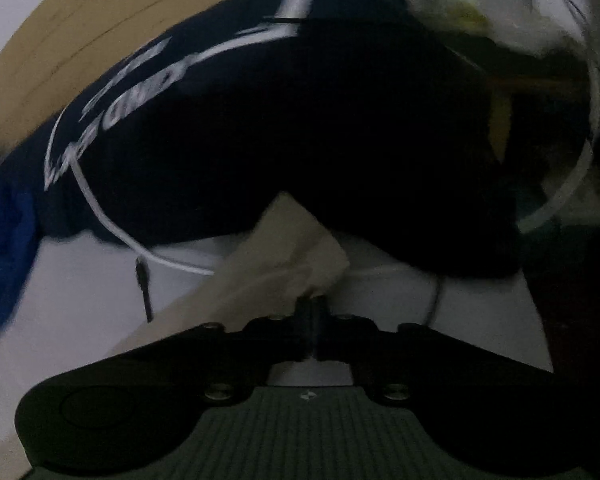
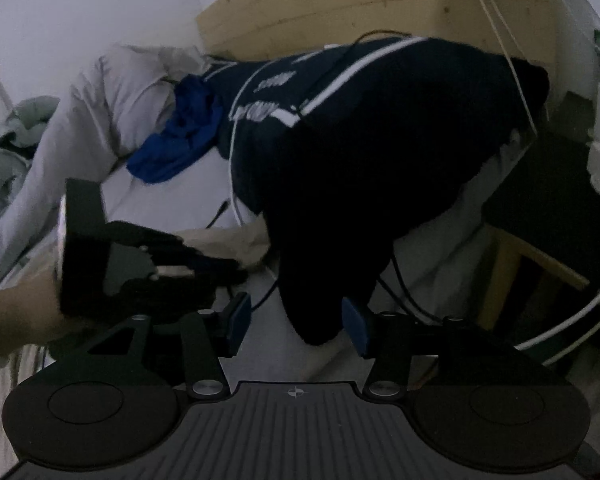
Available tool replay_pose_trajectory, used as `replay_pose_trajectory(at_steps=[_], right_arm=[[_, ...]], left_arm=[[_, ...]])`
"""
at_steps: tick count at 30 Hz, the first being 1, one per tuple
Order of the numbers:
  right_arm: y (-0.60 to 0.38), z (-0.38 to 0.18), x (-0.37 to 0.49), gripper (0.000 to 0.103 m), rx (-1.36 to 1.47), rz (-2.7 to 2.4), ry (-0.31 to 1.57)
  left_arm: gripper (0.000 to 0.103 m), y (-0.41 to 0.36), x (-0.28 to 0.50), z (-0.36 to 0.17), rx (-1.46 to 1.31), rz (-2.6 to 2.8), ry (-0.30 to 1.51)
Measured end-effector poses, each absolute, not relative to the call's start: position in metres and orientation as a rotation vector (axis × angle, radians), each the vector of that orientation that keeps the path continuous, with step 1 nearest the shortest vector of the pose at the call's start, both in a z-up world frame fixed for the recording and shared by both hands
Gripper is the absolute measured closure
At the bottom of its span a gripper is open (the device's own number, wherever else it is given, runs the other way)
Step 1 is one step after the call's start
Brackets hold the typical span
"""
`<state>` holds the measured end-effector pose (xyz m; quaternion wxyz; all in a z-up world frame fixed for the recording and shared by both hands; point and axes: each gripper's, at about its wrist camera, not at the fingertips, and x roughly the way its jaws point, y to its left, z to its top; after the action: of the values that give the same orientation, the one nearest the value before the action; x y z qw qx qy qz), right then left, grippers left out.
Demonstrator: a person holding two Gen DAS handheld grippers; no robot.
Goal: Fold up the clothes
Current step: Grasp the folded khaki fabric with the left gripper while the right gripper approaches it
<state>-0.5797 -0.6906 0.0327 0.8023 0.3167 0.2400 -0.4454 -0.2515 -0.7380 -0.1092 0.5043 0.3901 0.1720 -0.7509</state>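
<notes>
Your left gripper [image 2: 236, 270] is clamped on a beige cloth [image 1: 284, 248] at the near left of the white bed [image 2: 204, 196]. The navy garment [image 2: 360, 152] lies across the middle. Your right gripper [image 2: 298, 326] stands half open, 1 dark corner hanging between its blue pads [image 2: 356, 326], not pinched

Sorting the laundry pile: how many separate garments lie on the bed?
3, maybe more hidden: navy garment in the centre, blue garment at its left, beige cloth at its near edge.
</notes>
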Motion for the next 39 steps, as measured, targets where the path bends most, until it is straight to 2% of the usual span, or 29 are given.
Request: replay_pose_trajectory(at_steps=[5, 9, 19, 27, 28, 29, 30, 31, 32, 34, 38, 39], right_arm=[[-0.703, 0.022, -0.572, 0.048, 0.692, -0.883, 0.491], [-0.717, 0.012, -0.554, 0.047, 0.695, -0.830, 0.454], [-0.748, -0.028, -0.470, 0.047, 0.555, -0.797, 0.444], [-0.778, -0.040, -0.444, 0.047, 0.489, -0.796, 0.443], [-0.780, -0.041, -0.442, 0.049, 0.489, -0.787, 0.440], [-0.782, -0.042, -0.439, 0.061, 0.489, -0.779, 0.436], [-0.783, -0.042, -0.439, 0.084, 0.503, -0.779, 0.427], [-0.785, -0.042, -0.439, 0.097, 0.515, -0.783, 0.429], [-0.783, -0.040, -0.440, 0.100, 0.510, -0.786, 0.429], [-0.780, -0.037, -0.444, 0.100, 0.511, -0.790, 0.433], [-0.766, -0.030, -0.463, 0.100, 0.528, -0.793, 0.459], [-0.762, -0.029, -0.467, 0.096, 0.520, -0.793, 0.482]], left_arm=[[0.099, -0.743, -0.192, -0.092, 0.589, -1.781, 0.715], [0.099, -0.745, -0.157, -0.084, 0.404, -1.736, 0.859], [0.099, -0.750, -0.134, -0.088, 0.387, -1.684, 0.909], [0.099, -0.749, -0.129, -0.087, 0.389, -1.696, 0.902], [0.099, -0.750, -0.129, -0.087, 0.390, -1.697, 0.902], [0.098, -0.750, -0.128, -0.087, 0.385, -1.698, 0.907], [0.099, -0.750, -0.128, -0.087, 0.385, -1.697, 0.909], [0.098, -0.749, -0.128, -0.086, 0.385, -1.696, 0.910], [0.098, -0.747, -0.128, -0.086, 0.380, -1.695, 0.913], [0.087, -0.743, -0.130, -0.083, 0.384, -1.703, 0.905], [0.085, -0.736, -0.143, -0.081, 0.437, -1.736, 0.883], [0.084, -0.735, -0.147, -0.080, 0.451, -1.743, 0.876]])
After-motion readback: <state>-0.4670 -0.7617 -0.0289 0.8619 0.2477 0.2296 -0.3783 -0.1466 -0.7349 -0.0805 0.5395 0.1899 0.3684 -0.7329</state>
